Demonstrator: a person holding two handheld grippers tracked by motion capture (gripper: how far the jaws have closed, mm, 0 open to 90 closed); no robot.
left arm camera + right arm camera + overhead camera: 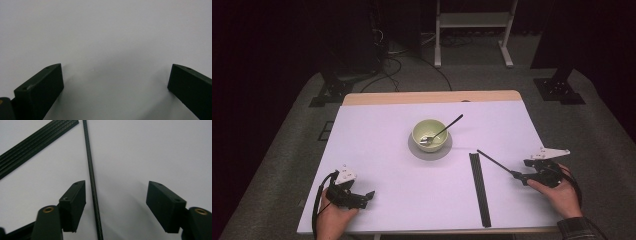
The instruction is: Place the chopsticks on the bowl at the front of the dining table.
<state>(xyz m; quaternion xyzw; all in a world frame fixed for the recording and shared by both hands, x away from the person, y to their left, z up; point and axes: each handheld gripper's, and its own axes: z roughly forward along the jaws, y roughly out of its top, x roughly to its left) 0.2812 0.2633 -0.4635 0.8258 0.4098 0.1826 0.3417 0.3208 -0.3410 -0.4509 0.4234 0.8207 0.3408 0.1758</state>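
A: Status?
B: My right gripper (116, 202) has its jaws apart, a thin black rod (90, 170) between them, not clamped, near-right on the table (377, 145). Left gripper (115, 82) wide apart, idle. Pickup's still ahead, I'd say.

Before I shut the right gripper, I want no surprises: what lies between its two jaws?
One thin black rod on the white table, close by one jaw and apart from the other, in the right gripper view. The right gripper is open.
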